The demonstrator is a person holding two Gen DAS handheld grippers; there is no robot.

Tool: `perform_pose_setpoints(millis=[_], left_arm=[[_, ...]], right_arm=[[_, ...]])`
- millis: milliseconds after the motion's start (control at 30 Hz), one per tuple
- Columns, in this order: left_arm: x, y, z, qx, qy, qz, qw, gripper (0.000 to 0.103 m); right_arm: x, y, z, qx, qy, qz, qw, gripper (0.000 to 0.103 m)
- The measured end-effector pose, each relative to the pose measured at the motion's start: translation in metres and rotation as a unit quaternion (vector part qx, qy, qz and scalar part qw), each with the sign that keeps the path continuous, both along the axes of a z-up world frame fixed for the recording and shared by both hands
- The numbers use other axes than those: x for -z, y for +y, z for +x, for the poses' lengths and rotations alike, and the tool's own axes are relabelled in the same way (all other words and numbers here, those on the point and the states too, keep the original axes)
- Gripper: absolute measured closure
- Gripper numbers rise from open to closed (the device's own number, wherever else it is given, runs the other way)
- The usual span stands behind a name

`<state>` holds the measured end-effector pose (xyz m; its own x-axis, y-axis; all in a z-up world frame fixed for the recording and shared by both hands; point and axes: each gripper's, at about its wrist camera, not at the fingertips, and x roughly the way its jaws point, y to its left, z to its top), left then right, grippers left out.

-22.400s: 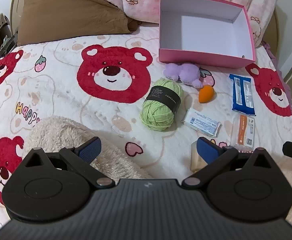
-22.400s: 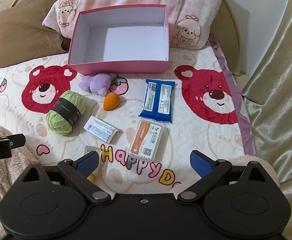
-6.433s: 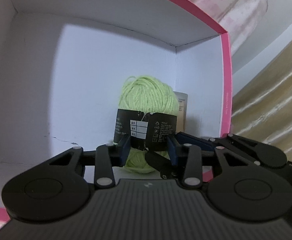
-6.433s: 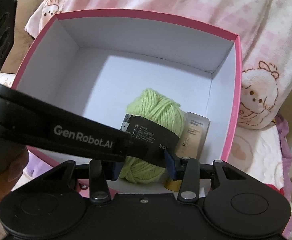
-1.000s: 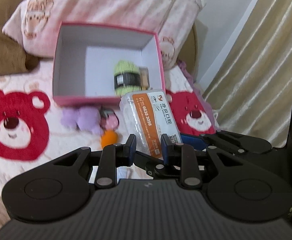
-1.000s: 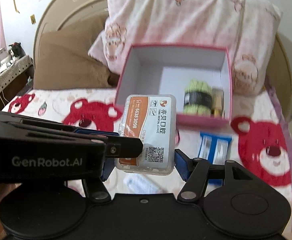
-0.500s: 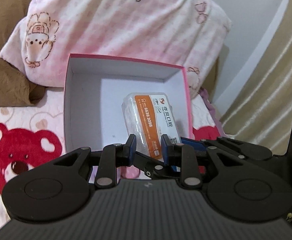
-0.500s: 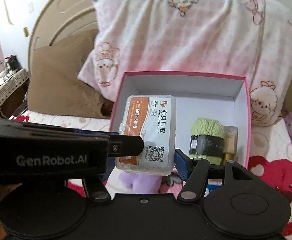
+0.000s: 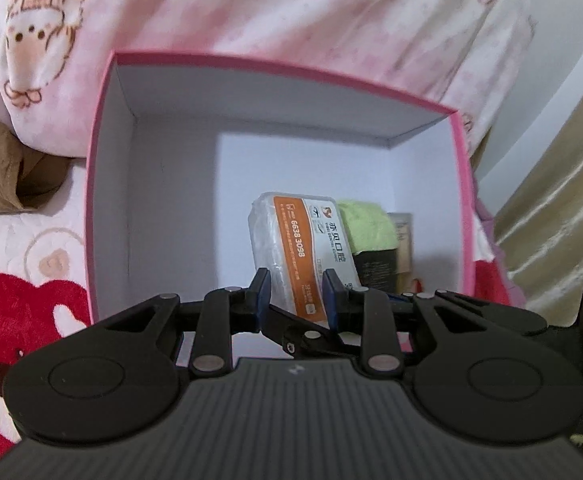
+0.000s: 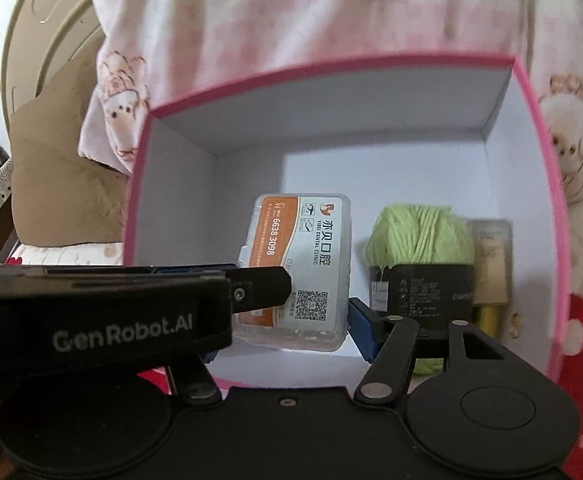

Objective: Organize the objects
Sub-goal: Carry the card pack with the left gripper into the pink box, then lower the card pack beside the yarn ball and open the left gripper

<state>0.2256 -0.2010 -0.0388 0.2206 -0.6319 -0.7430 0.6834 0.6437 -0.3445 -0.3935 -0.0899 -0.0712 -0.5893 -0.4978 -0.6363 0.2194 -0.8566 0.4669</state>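
Pink box [image 10: 547,216] holds one yarn ball [image 10: 419,236], perhaps one bottle [image 10: 491,264].

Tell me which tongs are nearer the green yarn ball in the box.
Right. The right tongs grip the dental case right beside the yarn ball; the left tongs grip the case's other side.

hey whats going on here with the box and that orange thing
A person with two handheld grippers is packing things into a pink box on a bed. Both the left gripper and the right gripper have their jaws shut on a clear plastic case with an orange and white label, holding it over the box's open middle. A ball of green yarn and a small gold-coloured bottle already sit against the box's right wall.
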Motion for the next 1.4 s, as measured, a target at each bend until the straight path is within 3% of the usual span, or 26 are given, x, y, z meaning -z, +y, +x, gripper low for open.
perform_pose_setpoints(millis=[267, 600, 833, 933, 1000, 1100, 1167, 1233, 1400], left_arm=[[0.028, -0.001, 0.020, -0.008, 0.028, -0.007, 0.9995, 0.079], [0.053, -0.011, 0.029, -0.011, 0.050, -0.016, 0.9986, 0.077], [0.062, -0.011, 0.032, -0.009, 0.082, -0.029, 0.9962, 0.077], [0.066, -0.013, 0.033, -0.010, 0.079, -0.022, 0.9966, 0.080], [0.071, -0.014, 0.034, -0.011, 0.084, -0.018, 0.9962, 0.080], [0.077, -0.016, 0.033, -0.013, 0.087, -0.010, 0.9961, 0.080], [0.078, -0.018, 0.030, -0.011, 0.082, -0.008, 0.9965, 0.080], [0.079, -0.019, 0.029, -0.007, 0.090, -0.022, 0.9957, 0.080], [0.085, -0.022, 0.030, -0.012, 0.095, -0.030, 0.9950, 0.080]], right_arm=[[0.026, -0.010, -0.011, 0.000, 0.000, -0.002, 1.000, 0.036], [0.037, -0.024, -0.015, 0.001, 0.007, 0.052, 0.999, 0.036], [0.037, -0.020, -0.016, -0.003, -0.036, 0.046, 0.998, 0.034], [0.036, -0.012, -0.017, -0.005, -0.058, 0.010, 0.998, 0.028], [0.035, -0.010, -0.016, -0.006, -0.062, 0.013, 0.998, 0.029], [0.035, -0.010, -0.011, -0.016, -0.054, 0.022, 0.998, 0.036], [0.034, -0.012, -0.007, -0.019, -0.046, 0.040, 0.998, 0.052], [0.033, -0.014, -0.004, -0.014, -0.033, 0.063, 0.997, 0.063], [0.038, -0.014, -0.009, -0.018, -0.039, 0.056, 0.998, 0.065]])
